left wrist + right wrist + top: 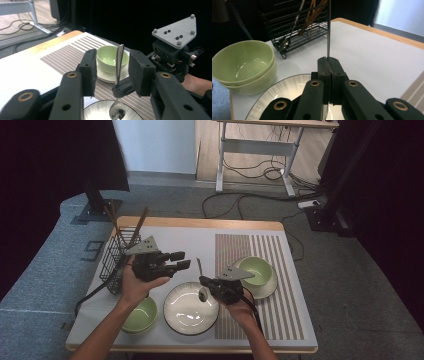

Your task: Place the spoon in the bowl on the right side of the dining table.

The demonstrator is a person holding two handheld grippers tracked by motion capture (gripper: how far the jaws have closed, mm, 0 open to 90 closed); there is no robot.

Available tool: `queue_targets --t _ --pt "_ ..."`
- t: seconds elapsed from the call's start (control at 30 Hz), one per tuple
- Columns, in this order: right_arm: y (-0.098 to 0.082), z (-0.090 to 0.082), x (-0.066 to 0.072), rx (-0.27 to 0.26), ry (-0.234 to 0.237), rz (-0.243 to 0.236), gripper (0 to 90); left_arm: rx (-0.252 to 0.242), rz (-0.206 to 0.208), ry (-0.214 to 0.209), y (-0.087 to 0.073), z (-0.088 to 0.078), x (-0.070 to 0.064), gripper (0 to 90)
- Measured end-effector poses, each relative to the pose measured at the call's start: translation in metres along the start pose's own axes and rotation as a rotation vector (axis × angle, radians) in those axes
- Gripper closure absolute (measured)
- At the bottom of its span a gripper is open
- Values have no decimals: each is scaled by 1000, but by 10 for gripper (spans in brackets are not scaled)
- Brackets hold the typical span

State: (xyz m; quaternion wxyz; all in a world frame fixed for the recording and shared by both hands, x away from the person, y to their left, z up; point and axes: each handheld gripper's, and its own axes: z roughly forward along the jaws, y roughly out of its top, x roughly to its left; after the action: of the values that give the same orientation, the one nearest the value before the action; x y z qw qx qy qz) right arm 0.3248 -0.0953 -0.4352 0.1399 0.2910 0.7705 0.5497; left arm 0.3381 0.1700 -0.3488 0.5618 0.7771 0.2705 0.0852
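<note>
A person works at a table w/ a two-jaw gripper in each hand. The right gripper (pixel 204 282) is pressed tight on a metal spoon (pixel 119 65), pinching the handle near its lower part; the spoon stands about upright, handle up, its bowl hanging just above the white plate (pixel 191 309) at the table's near-centre. The left gripper (pixel 181 259) is spread, nothing in it, its pads standing either side of the spoon handle in the left gripper view w/o pressing it; whether they really flank it or just line up w/ it from that angle can't be told. To the left is a black wire caddy (pixel 116 258) holding chopsticks & utensils, w/ stacked green bowls (pixel 139 315) near the front edge; another green bowl on a saucer (pixel 255 271) sits on the striped mat (pixel 260 290) at right. Judging by the pose, the step in hand is a handover or a placing of the spoon. To do it well: keep the right grip firm, hold the spoon steady & vertical, keep the bowl end from knocking the plate, & don't let the right jaws go until the spoon is either resting or securely pinched by the left.
</note>
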Motion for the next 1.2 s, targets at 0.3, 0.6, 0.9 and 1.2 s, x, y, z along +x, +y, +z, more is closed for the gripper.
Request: queue_targets --t 0.3,0.6,0.9,1.2 --pt "-3 -7 -11 -8 -32 21 894 29 -30 48 -10 -12 11 494" --pt "-4 -10 -20 -11 -54 33 894 62 -29 93 -29 -20 11 450" --pt "-3 -13 -28 -25 -66 47 894 88 -47 113 -42 -27 9 412" --pt "-1 -23 -35 -45 -85 50 894 64 -44 136 -52 -40 9 403"
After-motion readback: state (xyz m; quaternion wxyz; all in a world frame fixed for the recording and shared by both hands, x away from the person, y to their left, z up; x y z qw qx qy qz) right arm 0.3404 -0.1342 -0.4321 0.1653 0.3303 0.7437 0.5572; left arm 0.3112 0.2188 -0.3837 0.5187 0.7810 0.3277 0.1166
